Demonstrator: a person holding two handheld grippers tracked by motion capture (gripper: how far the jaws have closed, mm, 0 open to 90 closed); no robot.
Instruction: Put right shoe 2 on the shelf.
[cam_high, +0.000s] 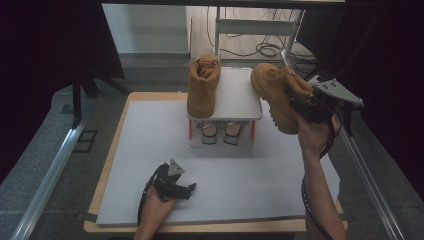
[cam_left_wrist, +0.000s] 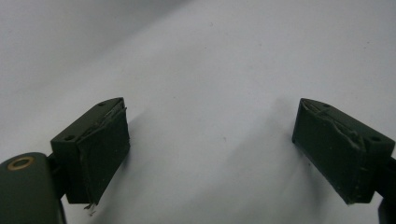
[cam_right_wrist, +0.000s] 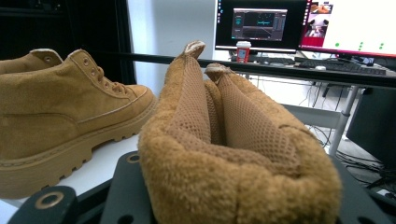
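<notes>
Tan suede boot (cam_high: 274, 95), gripped, tilted aloft

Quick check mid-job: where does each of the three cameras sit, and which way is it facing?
High view: above the person's side, looking forward and down on the table; both forearms enter from below.
Left gripper view: on the left gripper, facing the grey tabletop, jaws apart.
Right gripper view: on the right gripper, facing the held boot.
Shared: the boot on the rack.

Two tan boots (cam_high: 203, 85), two hand-held grippers (cam_high: 186, 189).

A grey table (cam_high: 150, 150) carries a small rack (cam_high: 240, 100) bearing one boot (cam_high: 202, 87).
</notes>
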